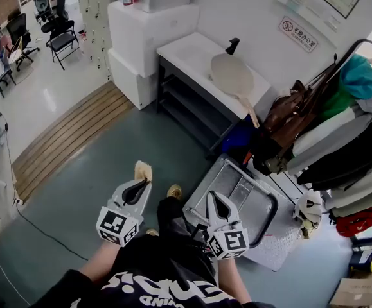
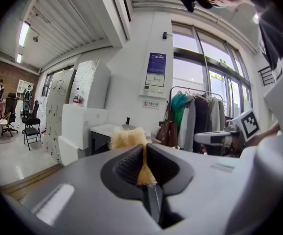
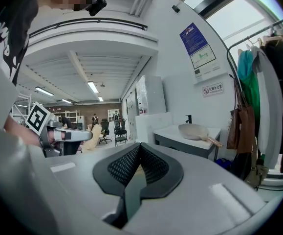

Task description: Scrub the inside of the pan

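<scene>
- Nearest in, the left gripper (image 1: 142,182) has its jaws clamped on a tan, fuzzy scrub pad (image 1: 142,170). The pad's tuft sticks out past the tips, and a thin strip of it is pinched between the ribbed pads.
- Beside it on the right, the right gripper (image 1: 213,197) has its jaws pressed together with nothing between them. It's free to steady something.
- Just past the right gripper, low on the near right, sits a grey metal tray (image 1: 261,205). It plays no part here as far as I can see.
- On the far right is a rack of hanging coats and bags (image 1: 340,127), clear of both tools.
- Far ahead is the target, a round beige pan with a wooden handle (image 1: 232,76). It lies on a white countertop (image 1: 186,51) near a black tap (image 1: 232,45), well apart from both grippers.
- My read is that the scrubber is in hand, but no scrubbing has begun.
- Closing on the counter, bracing the pan and working the pad round its inside are all left to do.
</scene>
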`<action>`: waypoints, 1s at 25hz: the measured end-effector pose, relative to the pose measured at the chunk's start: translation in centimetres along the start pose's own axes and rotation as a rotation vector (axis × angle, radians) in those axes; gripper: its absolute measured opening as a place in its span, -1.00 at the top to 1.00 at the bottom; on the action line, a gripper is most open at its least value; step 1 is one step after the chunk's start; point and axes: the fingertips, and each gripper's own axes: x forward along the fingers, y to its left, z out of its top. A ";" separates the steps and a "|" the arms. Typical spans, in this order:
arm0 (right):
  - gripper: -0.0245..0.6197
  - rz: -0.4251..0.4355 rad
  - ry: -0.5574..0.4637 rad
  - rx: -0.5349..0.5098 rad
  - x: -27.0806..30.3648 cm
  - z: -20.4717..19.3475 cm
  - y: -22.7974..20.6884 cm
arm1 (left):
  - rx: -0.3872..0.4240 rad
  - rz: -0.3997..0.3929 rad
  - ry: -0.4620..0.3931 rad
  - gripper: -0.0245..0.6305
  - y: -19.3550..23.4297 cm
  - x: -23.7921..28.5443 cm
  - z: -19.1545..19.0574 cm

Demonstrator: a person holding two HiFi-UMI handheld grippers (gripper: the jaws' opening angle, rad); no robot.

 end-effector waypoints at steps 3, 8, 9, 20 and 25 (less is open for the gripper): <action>0.90 -0.005 0.004 0.001 1.2 -0.1 -0.6 | 0.004 -0.016 0.005 0.85 0.6 1.6 0.2; 0.90 -0.014 0.014 0.002 3.8 -0.5 -2.5 | 0.008 -0.046 0.000 0.85 1.6 4.7 0.8; 0.90 -0.018 0.012 0.000 4.5 -0.3 -2.9 | 0.010 -0.052 -0.002 0.85 2.0 5.3 1.0; 0.90 -0.040 0.002 0.012 12.9 2.5 -8.1 | 0.019 -0.087 0.003 0.85 6.5 13.9 4.7; 0.90 -0.058 0.000 0.019 16.1 3.7 -11.6 | 0.020 -0.111 0.011 0.85 7.5 18.8 6.3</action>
